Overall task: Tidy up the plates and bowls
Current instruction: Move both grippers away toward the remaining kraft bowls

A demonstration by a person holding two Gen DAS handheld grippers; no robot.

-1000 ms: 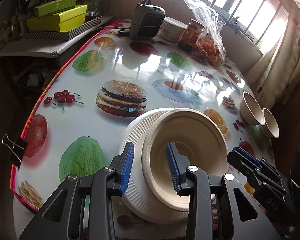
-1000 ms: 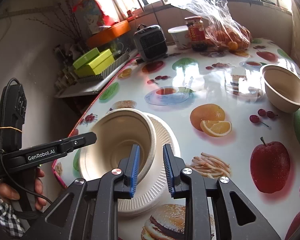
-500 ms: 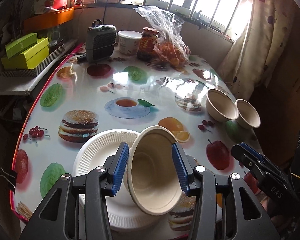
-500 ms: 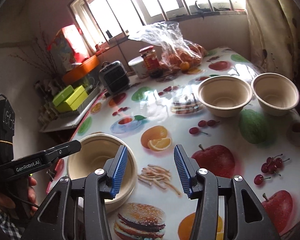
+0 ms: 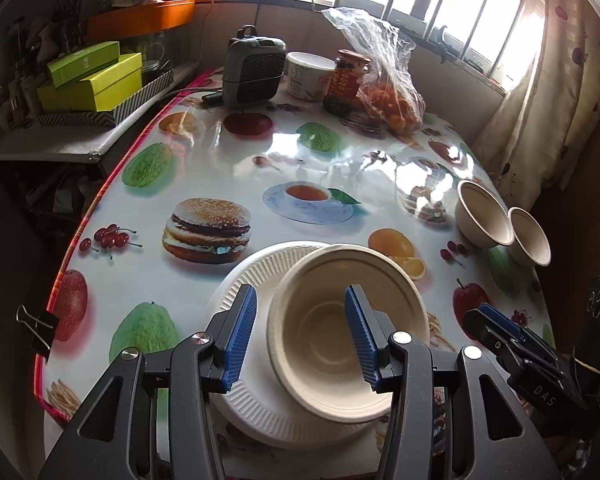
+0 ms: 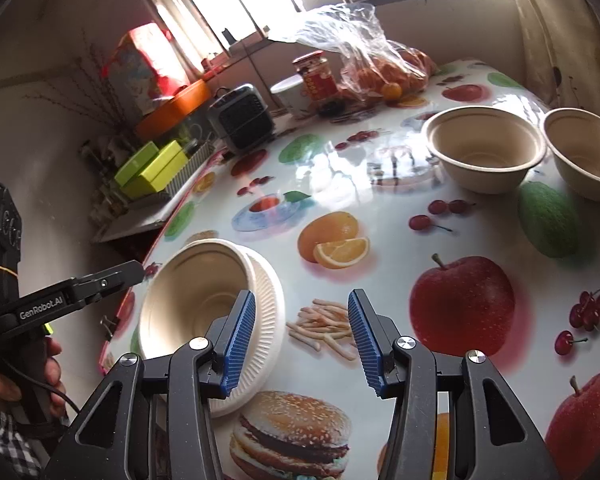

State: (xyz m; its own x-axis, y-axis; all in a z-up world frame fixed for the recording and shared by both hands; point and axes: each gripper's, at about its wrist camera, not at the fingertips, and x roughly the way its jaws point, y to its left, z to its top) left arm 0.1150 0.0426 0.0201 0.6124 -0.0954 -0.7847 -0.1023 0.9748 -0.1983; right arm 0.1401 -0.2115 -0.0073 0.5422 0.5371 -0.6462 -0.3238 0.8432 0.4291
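A cream bowl (image 5: 340, 320) sits on a white ribbed paper plate (image 5: 252, 280) at the table's near edge; both also show in the right wrist view, the bowl (image 6: 188, 292) on the plate (image 6: 268, 320). My left gripper (image 5: 300, 336) is open, its jaws apart over the bowl's near rim without gripping it. My right gripper (image 6: 300, 336) is open and empty above the table, just right of the plate. Two more cream bowls (image 6: 484, 152) (image 6: 584, 148) stand side by side at the far right, also in the left wrist view (image 5: 484, 216) (image 5: 530, 236).
At the table's back stand a small grey heater (image 5: 252, 72), a white tub (image 5: 308, 72), a jar (image 5: 348, 80) and a plastic bag of oranges (image 5: 388, 92). Green boxes (image 5: 92, 80) lie on a side shelf at left. A binder clip (image 5: 40, 328) grips the table edge.
My left gripper has let go of the bowl, which went from tilted between its jaws to lying flat on the plate. My right gripper opened wide and drew back to the right.
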